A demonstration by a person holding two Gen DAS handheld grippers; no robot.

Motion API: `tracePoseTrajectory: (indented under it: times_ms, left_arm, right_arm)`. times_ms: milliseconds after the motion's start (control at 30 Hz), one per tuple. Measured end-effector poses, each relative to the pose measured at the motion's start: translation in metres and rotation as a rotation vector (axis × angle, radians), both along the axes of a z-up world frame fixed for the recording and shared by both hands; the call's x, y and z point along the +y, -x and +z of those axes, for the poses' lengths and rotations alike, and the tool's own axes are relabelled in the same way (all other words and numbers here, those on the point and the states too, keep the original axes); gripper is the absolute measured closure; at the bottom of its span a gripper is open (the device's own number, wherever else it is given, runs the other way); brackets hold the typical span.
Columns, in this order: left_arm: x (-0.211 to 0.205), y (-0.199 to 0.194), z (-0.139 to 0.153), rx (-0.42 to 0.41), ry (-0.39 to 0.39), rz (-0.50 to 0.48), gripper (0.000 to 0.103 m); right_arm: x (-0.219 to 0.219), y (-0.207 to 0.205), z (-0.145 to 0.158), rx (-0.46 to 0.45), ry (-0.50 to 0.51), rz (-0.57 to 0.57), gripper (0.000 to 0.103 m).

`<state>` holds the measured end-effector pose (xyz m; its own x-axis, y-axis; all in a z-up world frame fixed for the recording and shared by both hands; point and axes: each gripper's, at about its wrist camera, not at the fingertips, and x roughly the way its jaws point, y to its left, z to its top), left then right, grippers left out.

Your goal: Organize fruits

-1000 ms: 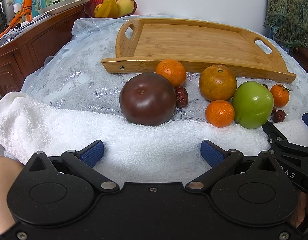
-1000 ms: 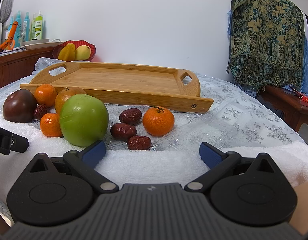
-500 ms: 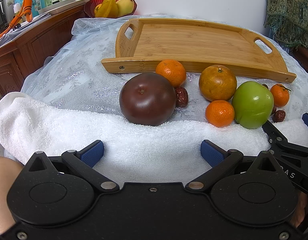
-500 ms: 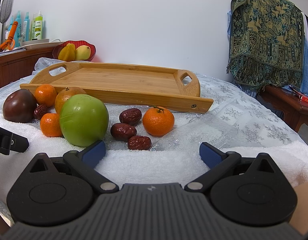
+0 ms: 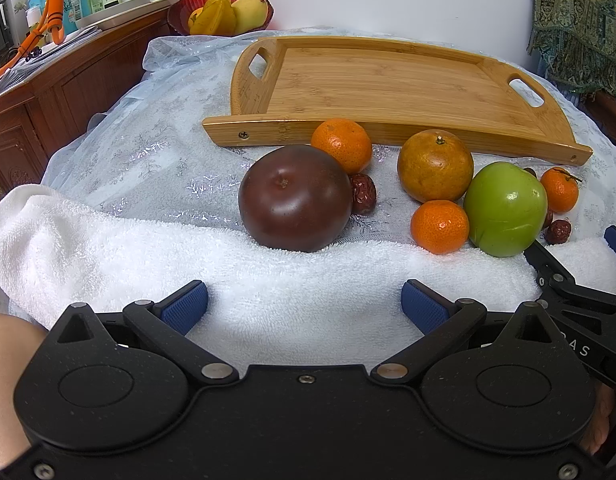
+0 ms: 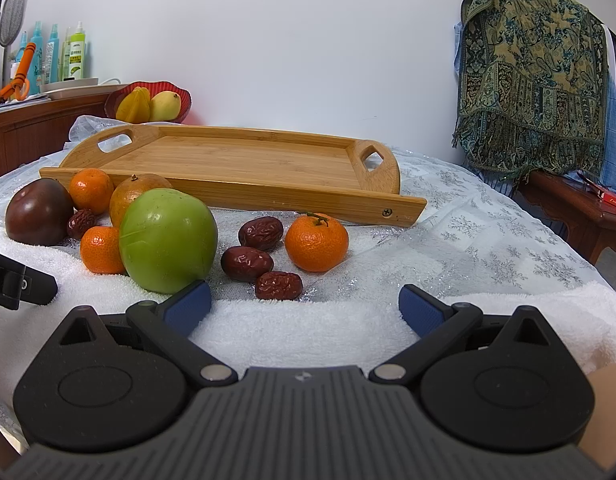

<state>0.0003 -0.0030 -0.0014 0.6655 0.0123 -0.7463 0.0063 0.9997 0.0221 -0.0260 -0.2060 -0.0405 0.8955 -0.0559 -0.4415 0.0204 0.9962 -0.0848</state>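
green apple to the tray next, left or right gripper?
Right. The green apple sits just ahead of the right gripper, beside its left finger; from the left gripper it lies far right. Both are open and empty; the tray is bare.

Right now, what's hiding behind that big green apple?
From the left view, the green apple partly covers a stemmed mandarin and dark red dates. The right view shows three dates there. Whatever lies directly under the apple cannot be seen.
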Motion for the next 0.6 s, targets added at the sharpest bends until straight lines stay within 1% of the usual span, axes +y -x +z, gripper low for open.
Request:
tracePoseTrajectory:
  times_ms: [267,400,467,600]
  left_arm:
    - [-0.0001,-0.0001,0.0001,0.0,0.001,0.002,0.0]
    - [0.0001,-0.0011,0.0008,0.003,0.0,-0.003,0.0]
    - [0.0033,0.0002,0.0,-0.008,0.013,-0.01,0.0]
    - [0.0033,0.0082,-0.0039,-0.062,-0.003,-0.039,0.0]
  right_arm:
    - [0.0003,0.0016,-0.0014,-0.002,-0.001,-0.001,0.0]
    - [0.0005,0.003,-0.0022,-0.021,0.004,-0.01,0.0]
    - [-0.0013,0.0024,-0.0023,-0.018,-0.003,-0.007,0.0]
    - [-0.0046,0.0007,-0.001,-0.019,-0.01,0.004,0.0]
